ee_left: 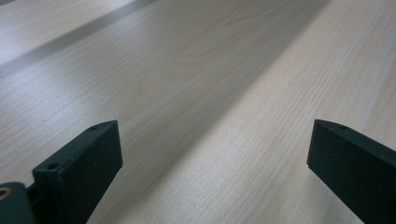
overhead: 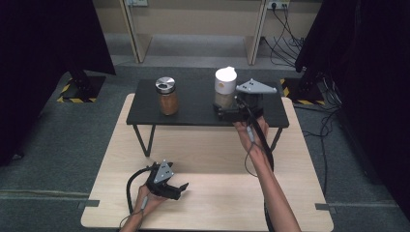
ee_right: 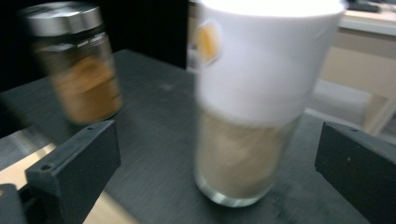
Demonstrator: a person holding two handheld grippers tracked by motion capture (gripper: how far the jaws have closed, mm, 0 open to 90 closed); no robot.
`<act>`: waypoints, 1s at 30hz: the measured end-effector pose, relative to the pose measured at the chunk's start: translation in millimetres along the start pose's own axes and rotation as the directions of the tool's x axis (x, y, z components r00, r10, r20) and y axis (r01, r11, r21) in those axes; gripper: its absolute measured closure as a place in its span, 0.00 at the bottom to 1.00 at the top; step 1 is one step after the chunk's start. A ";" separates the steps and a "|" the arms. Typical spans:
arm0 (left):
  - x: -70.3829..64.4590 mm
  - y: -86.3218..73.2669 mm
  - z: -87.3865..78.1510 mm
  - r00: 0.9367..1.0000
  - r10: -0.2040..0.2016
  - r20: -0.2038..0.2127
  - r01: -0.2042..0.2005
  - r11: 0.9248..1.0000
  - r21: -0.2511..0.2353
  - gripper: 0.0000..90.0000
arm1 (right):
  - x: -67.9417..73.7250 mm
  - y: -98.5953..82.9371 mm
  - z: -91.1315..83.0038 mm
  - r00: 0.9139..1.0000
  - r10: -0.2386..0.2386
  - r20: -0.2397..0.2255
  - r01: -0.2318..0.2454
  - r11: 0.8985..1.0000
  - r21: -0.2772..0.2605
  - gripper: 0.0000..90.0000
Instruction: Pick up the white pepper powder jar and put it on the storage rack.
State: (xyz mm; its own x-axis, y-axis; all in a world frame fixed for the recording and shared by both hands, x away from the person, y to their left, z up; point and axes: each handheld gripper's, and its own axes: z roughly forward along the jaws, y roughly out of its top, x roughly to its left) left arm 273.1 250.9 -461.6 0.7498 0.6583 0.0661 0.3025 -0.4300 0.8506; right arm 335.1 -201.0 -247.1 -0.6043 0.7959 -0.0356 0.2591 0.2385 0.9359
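Two jars stand on the black shelf (overhead: 193,113) that sits across the far part of my table (overhead: 212,193), and I take them from the left. Nearest the shelf's left end is the jar with the silver lid (overhead: 167,95), upright, filled with a brown powder; in my right gripper view it shows blurred at the upper left (ee_right: 77,60). It stands well apart from the second jar.

Low on the table, near its front left corner, my left gripper (overhead: 180,189) rests in my left hand (overhead: 147,203). Its jaws are spread wide and hold nothing; the left gripper view looks between them onto bare pale wood (ee_left: 196,93).

Further right, toward the shelf's right half and near its front edge, stands the white-capped jar (overhead: 225,89), upright, with a tall white cap over a clear glass body that holds a pale beige filling. My right gripper (overhead: 227,110) is at this jar, coming in from the shelf's front edge with my right hand (overhead: 251,133) behind it. In the right gripper view the white-capped jar (ee_right: 247,116) stands between my two jaws, which are spread wide, with clear gaps on both sides, so neither jaw touches the glass. That view is blurred. A small yellow mark shows on the white cap's left side.
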 end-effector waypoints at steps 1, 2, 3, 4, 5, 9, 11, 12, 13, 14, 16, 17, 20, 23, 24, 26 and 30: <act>0.0 0.0 0.0 1.000 0.000 0.000 0.000 1.000 0.000 0.03 | 0.0 0.0 0.0 1.000 0.000 0.000 0.000 1.000 0.000 0.00; -0.1 0.0 0.0 1.000 0.000 -0.001 0.000 1.000 0.000 0.03 | 5.5 -11.2 -7.7 1.000 -0.027 -0.001 0.027 1.000 -0.009 0.00; -0.1 0.0 0.0 1.000 0.000 -0.001 0.000 1.000 0.000 0.03 | 5.5 -11.2 -7.7 1.000 -0.027 -0.001 0.027 1.000 -0.009 0.00; -0.4 -0.1 0.0 1.000 0.001 -0.002 -0.001 1.000 0.000 0.03 | 6.5 -17.0 -11.7 0.999 -0.034 -0.011 0.033 0.999 -0.013 0.00; -0.5 0.1 0.1 1.000 0.001 -0.002 -0.001 1.000 0.001 0.03 | 6.2 -23.0 -15.4 0.999 -0.036 -0.025 0.036 0.999 -0.019 0.00; -0.5 0.0 0.3 1.000 0.000 -0.003 0.000 1.000 0.000 0.03 | 7.8 -47.3 -28.3 0.998 -0.034 -0.050 0.032 0.999 -0.038 0.00; -0.4 -0.1 0.2 1.000 -0.002 -0.003 0.002 1.000 -0.001 0.03 | 5.2 -64.3 -34.8 0.997 -0.021 -0.077 0.018 0.999 -0.048 0.00; -0.6 0.0 0.3 1.000 -0.001 -0.004 0.001 1.000 0.000 0.03 | 4.9 -69.6 -36.5 0.997 -0.015 -0.082 0.011 0.999 -0.051 0.00; -0.6 0.0 0.3 1.000 -0.001 -0.004 0.001 1.000 0.000 0.03 | 4.9 -69.6 -36.5 0.997 -0.015 -0.082 0.011 0.999 -0.051 0.00; -0.7 0.0 0.3 1.000 0.000 -0.005 0.000 1.000 0.000 0.03 | 3.2 -78.5 -39.2 0.995 -0.010 -0.099 0.005 0.999 -0.050 0.00; -1.0 0.1 0.4 1.000 0.001 -0.006 -0.001 1.000 0.001 0.03 | 3.1 -83.2 -40.4 0.995 -0.009 -0.104 0.004 0.999 -0.051 0.00; -0.8 0.0 0.4 1.000 -0.001 -0.005 0.001 1.000 0.000 0.03 | 2.3 -91.8 -41.9 0.993 -0.007 -0.117 0.001 0.999 -0.048 0.00; -0.5 0.6 0.2 1.000 0.002 -0.006 -0.002 1.000 0.004 0.03 | 4.7 -105.0 -42.9 0.993 -0.014 -0.116 0.010 0.999 -0.039 0.00; -0.5 0.7 0.2 1.000 0.003 -0.006 -0.003 1.000 0.004 0.03 | 5.2 -122.5 -40.5 0.992 -0.004 -0.129 0.000 1.000 -0.026 0.00; -0.5 0.7 0.2 1.000 0.003 -0.006 -0.003 1.000 0.004 0.03 | 5.6 -128.0 -38.9 0.991 0.000 -0.133 -0.003 1.000 -0.018 0.00; -0.5 0.6 0.2 1.000 0.003 -0.006 -0.003 1.000 0.004 0.03 | 6.3 -133.1 -37.0 0.991 0.001 -0.135 -0.002 1.000 -0.008 0.00; -1.0 0.8 0.3 1.000 0.005 -0.007 -0.005 1.000 0.005 0.03 | 3.2 -150.5 -27.7 0.986 0.026 -0.162 -0.022 0.999 0.030 0.00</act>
State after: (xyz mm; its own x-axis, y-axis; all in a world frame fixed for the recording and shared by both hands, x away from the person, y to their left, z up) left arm 272.7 249.7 -461.1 0.7469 0.6608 0.0742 0.3019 -0.4364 0.8476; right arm 273.3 -249.8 -378.3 -0.7113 0.7013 0.0465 0.2949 0.2378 0.9255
